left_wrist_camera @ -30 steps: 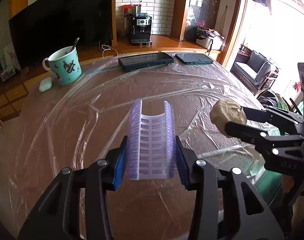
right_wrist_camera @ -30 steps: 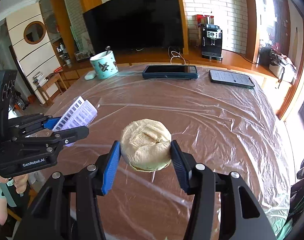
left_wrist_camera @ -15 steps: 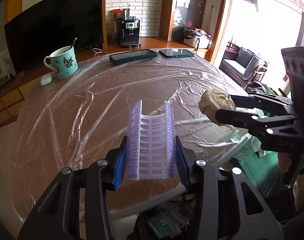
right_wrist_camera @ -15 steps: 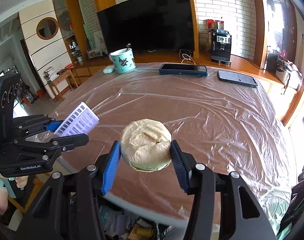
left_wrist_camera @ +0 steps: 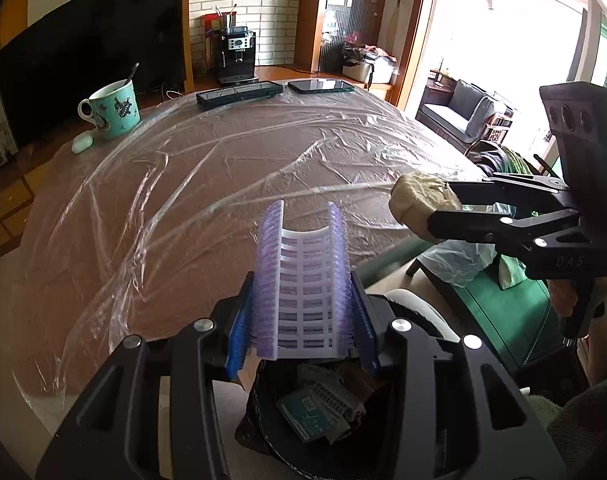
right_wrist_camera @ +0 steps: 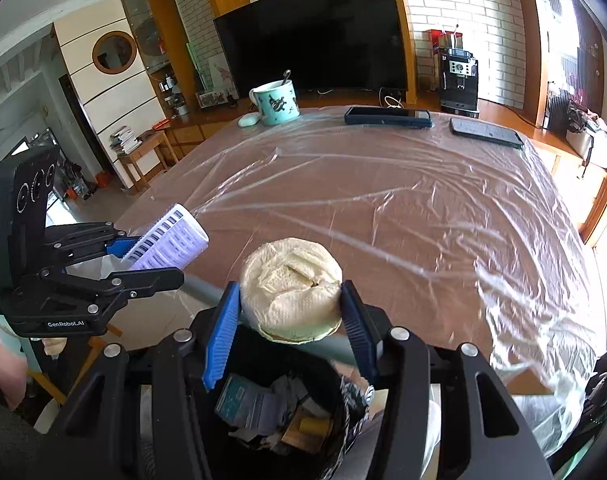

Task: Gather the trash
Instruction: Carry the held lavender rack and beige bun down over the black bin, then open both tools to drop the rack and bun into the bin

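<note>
Bright daylight interior, strong light from the windows at right, blown out to white, soft glare streaks on the clear plastic sheet over the table, fisheye bending at the edges, dark rounded corners, near jaws slightly soft, background fairly sharp.

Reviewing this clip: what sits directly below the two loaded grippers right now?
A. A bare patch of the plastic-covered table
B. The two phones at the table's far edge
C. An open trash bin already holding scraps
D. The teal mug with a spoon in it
C. The trash bin with paper scraps shows under the right gripper holding the crumpled napkin, and under the left gripper holding the purple-and-white plastic strip.
</note>
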{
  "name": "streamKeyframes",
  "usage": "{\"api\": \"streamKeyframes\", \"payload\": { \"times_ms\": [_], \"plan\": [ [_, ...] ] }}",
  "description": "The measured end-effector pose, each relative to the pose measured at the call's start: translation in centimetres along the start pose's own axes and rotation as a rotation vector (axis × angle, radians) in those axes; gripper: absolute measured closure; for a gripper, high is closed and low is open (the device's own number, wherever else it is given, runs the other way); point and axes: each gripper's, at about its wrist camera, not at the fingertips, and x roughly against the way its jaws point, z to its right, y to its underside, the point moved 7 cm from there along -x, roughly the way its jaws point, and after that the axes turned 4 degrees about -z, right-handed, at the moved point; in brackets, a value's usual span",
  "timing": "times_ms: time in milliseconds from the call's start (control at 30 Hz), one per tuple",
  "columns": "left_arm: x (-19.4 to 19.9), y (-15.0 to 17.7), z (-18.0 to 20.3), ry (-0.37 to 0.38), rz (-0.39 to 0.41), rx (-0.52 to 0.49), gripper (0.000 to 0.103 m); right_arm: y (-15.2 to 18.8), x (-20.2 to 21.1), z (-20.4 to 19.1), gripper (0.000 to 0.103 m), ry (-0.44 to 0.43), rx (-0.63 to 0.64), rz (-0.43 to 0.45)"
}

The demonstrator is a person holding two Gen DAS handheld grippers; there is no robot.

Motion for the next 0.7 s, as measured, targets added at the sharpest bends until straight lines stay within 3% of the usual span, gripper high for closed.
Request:
{"api": "streamKeyframes", "payload": {
  "times_ms": [700],
  "plan": [
    [-0.6,5.7,2.9,0.033,-0.112,-0.071,0.058,5.8,-0.4,-2.4,0.053,-0.031,0.033,-0.101]
  ]
}}
